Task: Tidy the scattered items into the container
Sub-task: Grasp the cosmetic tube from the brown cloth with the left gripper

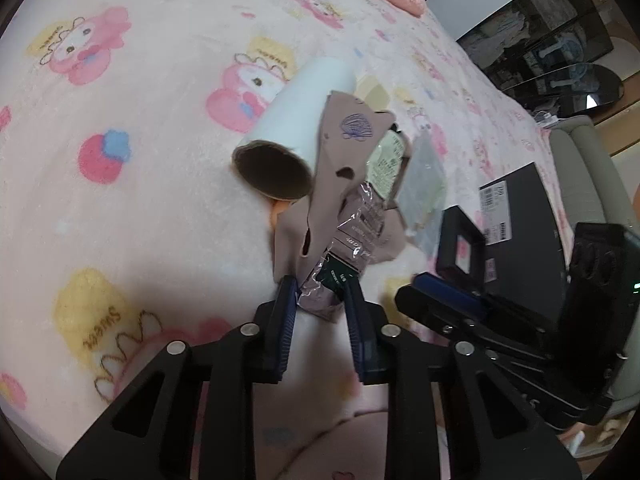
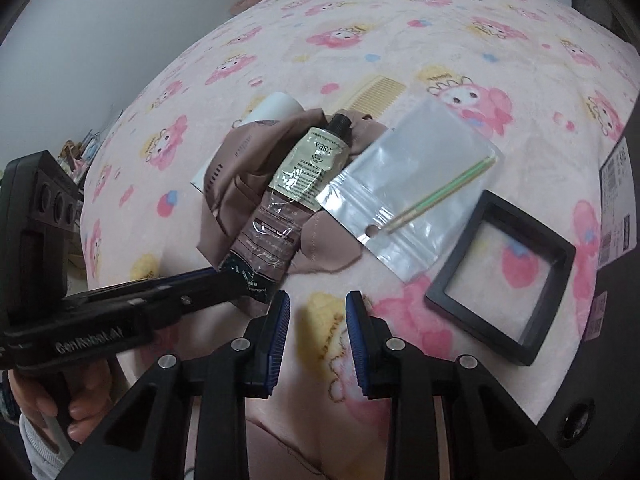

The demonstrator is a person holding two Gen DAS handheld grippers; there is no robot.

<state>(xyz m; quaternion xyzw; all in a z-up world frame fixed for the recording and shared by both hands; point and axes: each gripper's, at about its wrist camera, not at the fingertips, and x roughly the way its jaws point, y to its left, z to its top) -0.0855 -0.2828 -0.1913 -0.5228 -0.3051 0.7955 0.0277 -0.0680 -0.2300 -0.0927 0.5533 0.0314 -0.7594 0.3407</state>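
Left tool (image 1: 320,292) grips the crimped end of the hand-cream tube (image 1: 352,236), lower centre, ready for lifting off the bed (image 1: 120,200). Right tool (image 2: 318,308) hangs empty, jaws parted. Black container (image 1: 516,216) waits at right.

Soft dim room light, round bent edges with dark corners, shiny glare on the plastic bag (image 2: 404,196), blurry blanket (image 1: 120,200) up close

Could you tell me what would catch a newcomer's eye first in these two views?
Probably the hand cream tube lying on a brown cloth mid-bed, its crimped end pinched by the left gripper. Right of it lie a clear zip bag and a black square frame, all on the pink cartoon blanket; the right gripper hovers empty.
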